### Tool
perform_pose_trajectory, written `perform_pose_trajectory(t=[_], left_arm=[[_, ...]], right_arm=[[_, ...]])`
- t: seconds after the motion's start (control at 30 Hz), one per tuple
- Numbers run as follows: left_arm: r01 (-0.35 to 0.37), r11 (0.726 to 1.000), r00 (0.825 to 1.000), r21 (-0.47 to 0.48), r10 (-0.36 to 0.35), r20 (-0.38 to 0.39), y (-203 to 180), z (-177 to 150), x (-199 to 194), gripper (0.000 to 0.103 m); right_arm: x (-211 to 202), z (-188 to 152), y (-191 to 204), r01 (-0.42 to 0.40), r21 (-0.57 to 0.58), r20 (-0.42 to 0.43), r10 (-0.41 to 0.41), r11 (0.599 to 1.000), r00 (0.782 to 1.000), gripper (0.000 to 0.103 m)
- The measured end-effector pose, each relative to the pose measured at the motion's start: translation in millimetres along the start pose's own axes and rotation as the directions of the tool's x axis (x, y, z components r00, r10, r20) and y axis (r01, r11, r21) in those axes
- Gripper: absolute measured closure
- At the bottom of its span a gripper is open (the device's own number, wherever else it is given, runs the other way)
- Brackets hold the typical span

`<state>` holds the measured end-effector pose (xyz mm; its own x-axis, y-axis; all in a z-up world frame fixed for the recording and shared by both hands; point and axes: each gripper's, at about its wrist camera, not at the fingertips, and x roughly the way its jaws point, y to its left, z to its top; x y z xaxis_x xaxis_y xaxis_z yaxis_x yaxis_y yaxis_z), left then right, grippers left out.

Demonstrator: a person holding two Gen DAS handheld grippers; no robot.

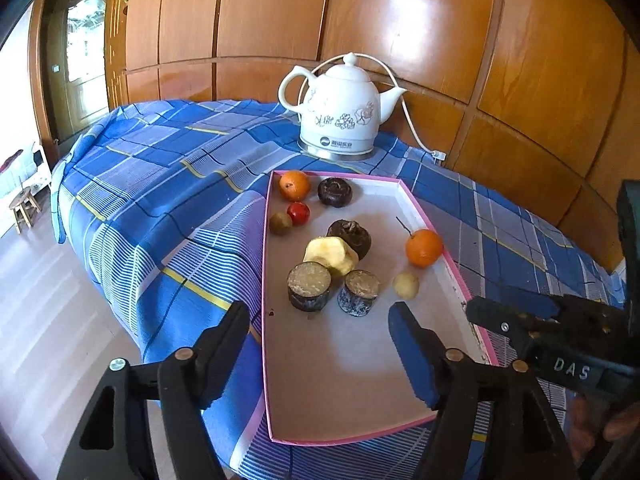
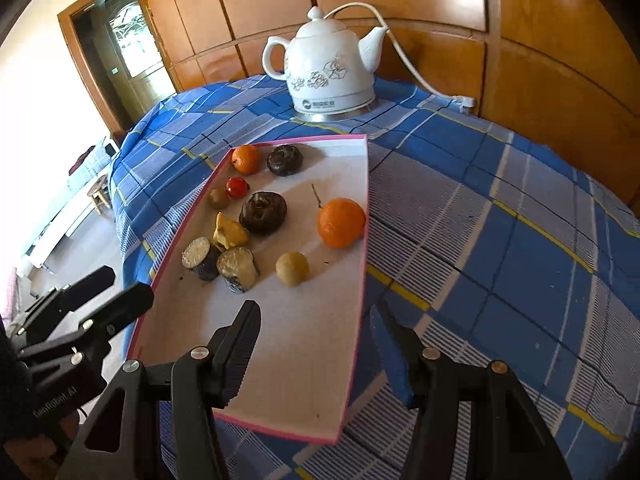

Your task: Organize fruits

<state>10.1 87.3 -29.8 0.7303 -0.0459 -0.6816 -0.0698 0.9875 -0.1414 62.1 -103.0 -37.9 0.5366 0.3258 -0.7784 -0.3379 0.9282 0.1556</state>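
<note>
Inside, the pink-rimmed tray [image 1: 265, 280] holds two oranges [image 1: 424, 247] (and darker fruits); both hand-held grippers gape empty.

Glossy wooden wall panels [image 1: 360, 20] fill the top of the frame, catching a bright glare. At upper left a glazed door [image 1: 82, 52] lets in daylight over pale floorboards [image 1: 48, 320]; a small wooden stool [image 1: 25, 208] stands at far left.

Daylight enters from the doorway [image 1: 82, 52] at left, overexposing the floor there. A bright glare patch sits on the varnished wood panelling [image 1: 412, 4]. Fruit on the tray [image 2: 344, 184] casts soft shadows (falling rightward). Focus is sharp centrally; fisheye curvature bends the edges, and the corners vignette black
</note>
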Motion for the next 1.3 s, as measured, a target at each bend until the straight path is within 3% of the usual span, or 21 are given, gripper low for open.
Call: perform_pose_trajectory(t=[0.17, 0.27, 0.57, 1.3], left_arm=[[-0.023, 1.000, 0.999, 0.001, 0.023, 0.045, -5.3, -3.9, -12.1, 0.007], [-0.028, 1.000, 0.996, 0.008, 0.027, 0.080, -10.2, -6.0, -20.5, 0.000], [-0.053, 0.998, 0.993, 0.019, 0.051, 0.104, -16.4, -8.7, -27.9, 0.000], [-0.128, 0.992, 0.983, 0.003, 0.126, 0.137, -16.1, -8.8, -30.2, 0.000]], right_arm=[[-19.4, -13.4, 3.2, 0.096, -0.013, 0.070, -0.095, 0.995, 0.993, 0.045], [-28.4, -20.0, 5.3, 0.140, -0.012, 0.103, -0.138, 0.990, 0.985, 0.045], [-43.0, -24.4, -0.5, 0.199, 0.032, 0.149, -0.201, 0.980, 0.968, 0.045], [-39.8, -27.0, 9.2, 0.193, -0.003, 0.145, -0.190, 0.981, 0.971, 0.045]])
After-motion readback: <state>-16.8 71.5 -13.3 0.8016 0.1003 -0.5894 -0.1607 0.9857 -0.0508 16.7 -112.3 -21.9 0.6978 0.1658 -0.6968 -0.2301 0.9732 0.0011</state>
